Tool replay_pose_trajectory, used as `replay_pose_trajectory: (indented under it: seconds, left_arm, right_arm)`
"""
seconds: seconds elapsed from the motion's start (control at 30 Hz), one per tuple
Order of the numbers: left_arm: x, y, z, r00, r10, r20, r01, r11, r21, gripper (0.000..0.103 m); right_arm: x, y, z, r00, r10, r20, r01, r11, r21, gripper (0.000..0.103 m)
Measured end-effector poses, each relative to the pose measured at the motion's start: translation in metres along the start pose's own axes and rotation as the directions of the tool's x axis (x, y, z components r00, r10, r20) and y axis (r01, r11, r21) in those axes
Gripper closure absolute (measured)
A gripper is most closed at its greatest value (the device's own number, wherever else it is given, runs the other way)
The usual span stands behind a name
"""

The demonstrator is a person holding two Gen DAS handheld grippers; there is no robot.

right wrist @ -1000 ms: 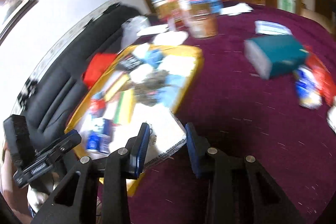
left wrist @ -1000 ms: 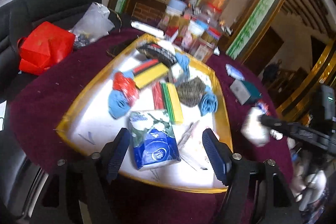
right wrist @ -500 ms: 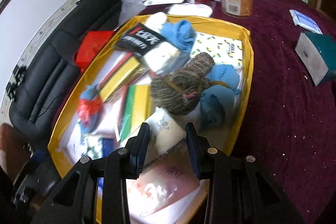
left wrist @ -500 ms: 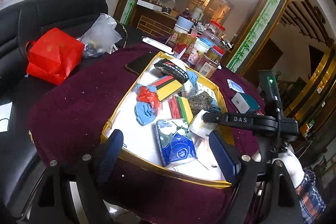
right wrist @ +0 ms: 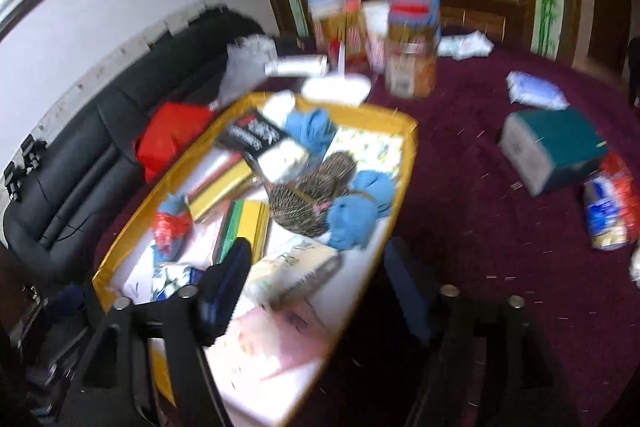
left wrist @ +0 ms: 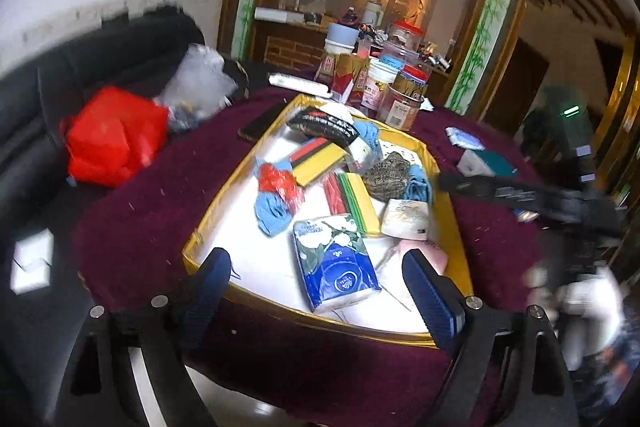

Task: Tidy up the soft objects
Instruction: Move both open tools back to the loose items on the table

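Opening over the gold tray [right wrist: 404,163], both hand-held grippers [left wrist: 320,283] [right wrist: 316,263] grasp nothing; the white tissue pack [right wrist: 292,267] lies released.

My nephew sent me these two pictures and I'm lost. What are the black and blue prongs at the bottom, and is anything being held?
Each picture comes from a camera on a hand-held gripper that a person carries, one per hand. The prongs are its two fingers. The left hand-held gripper looks over a gold-rimmed tray on a maroon table, with a blue tissue pack lying between its fingers, untouched. The right hand-held gripper is opening above a white packet in the same tray. Neither holds anything.
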State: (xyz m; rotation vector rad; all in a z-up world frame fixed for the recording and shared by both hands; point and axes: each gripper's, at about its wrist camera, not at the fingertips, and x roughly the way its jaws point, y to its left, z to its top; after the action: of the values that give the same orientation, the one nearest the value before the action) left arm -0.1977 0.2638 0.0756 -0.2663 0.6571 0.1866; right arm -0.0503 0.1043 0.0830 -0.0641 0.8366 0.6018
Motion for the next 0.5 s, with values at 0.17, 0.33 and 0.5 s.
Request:
replay_pose_trajectory:
  seconds: [0.17,0.33,0.5]
  left_arm:
    - [-0.006,-0.03,-0.003,0.996,0.084,0.03,-0.087,0.989,0.12,0.01]
    - [-0.005,-0.068,-0.007,0.996,0.093,0.009,-0.093,0.973,0.211,0.01]
    - [-0.005,-0.116,-0.013,0.996,0.093,-0.002,-0.088,0.943,0.321,0.01]
  right_arm:
    - [-0.049,-0.027,-0.022,0.994,-0.051,0.095,0.054,0.998,-0.02,0.02]
    - [-0.075,-0.083,-0.046,0.99,-0.108,0.09,0.103,0.993,0.065,0.02]
    - [-0.1,-0.143,-0.072,0.983,-0.158,0.091,0.14,0.974,0.179,0.02]
